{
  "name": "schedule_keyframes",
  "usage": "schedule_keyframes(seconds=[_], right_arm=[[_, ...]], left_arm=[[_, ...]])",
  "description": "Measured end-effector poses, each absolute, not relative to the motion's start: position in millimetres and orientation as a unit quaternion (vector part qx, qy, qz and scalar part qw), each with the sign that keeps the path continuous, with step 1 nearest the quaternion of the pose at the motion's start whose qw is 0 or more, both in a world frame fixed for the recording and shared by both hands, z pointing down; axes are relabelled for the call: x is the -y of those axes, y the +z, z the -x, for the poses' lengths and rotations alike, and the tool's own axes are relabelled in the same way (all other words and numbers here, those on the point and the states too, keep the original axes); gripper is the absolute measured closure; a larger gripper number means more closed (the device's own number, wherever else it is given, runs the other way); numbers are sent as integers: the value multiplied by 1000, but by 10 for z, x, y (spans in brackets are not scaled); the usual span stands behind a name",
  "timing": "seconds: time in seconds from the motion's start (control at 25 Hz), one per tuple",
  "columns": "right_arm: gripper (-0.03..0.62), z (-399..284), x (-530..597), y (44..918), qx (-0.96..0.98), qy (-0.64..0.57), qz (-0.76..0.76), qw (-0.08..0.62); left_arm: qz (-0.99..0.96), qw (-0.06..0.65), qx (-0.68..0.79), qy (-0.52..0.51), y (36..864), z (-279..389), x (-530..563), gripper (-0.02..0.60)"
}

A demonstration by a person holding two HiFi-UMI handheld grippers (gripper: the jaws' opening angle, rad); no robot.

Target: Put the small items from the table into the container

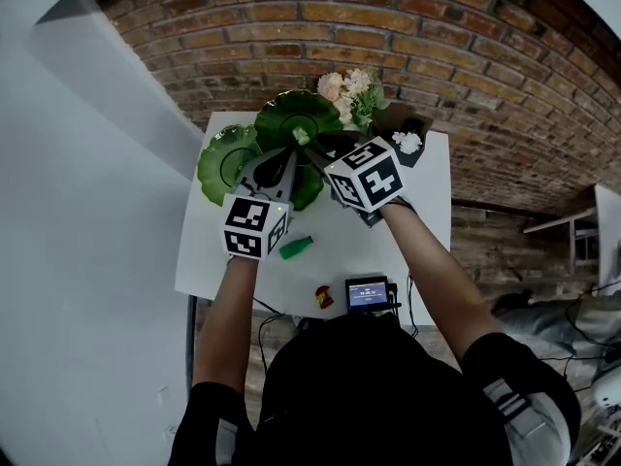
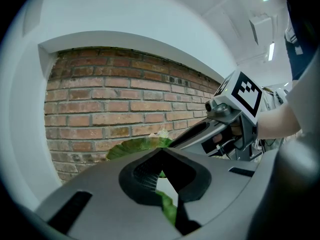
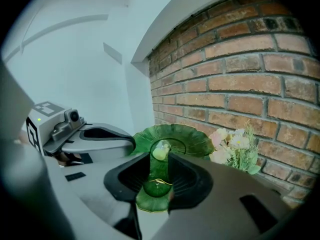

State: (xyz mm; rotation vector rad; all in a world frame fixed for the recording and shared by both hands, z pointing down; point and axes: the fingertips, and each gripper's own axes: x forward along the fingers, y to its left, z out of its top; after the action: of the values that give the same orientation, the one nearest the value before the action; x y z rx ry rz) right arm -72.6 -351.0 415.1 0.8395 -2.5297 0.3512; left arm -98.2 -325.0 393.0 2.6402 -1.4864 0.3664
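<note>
Right gripper (image 3: 159,159) clamps small green item (image 3: 158,184), pale tip up. Green leaf dish (image 3: 187,134) sits just beyond the fingertips, flowers (image 3: 235,146) to their right. Left gripper (image 2: 161,156) has its tips together, with dish rim showing in the gap behind them. Green piece (image 1: 296,248) and red piece (image 1: 323,297) lie behind the fingers. Screen (image 1: 367,293) text unreadable.

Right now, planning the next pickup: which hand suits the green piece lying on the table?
Left, probably: the green piece lies beside the left gripper, though a plate sits between its jaws. The right gripper grips a green stem farther back.

Person wears a black shirt (image 1: 369,396) (short sleeves).
</note>
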Motion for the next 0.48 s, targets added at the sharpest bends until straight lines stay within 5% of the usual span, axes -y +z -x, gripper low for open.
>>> schedule_keyframes(seconds=[0.28, 0.48], right_arm=[[480, 711, 3448, 4087, 920, 114, -309, 213], [562, 640, 3360, 3951, 922, 95, -328, 183]], left_arm=[[-864, 43, 488, 116, 3894, 987, 3183, 572], [-865, 22, 487, 122, 3821, 973, 3050, 572]])
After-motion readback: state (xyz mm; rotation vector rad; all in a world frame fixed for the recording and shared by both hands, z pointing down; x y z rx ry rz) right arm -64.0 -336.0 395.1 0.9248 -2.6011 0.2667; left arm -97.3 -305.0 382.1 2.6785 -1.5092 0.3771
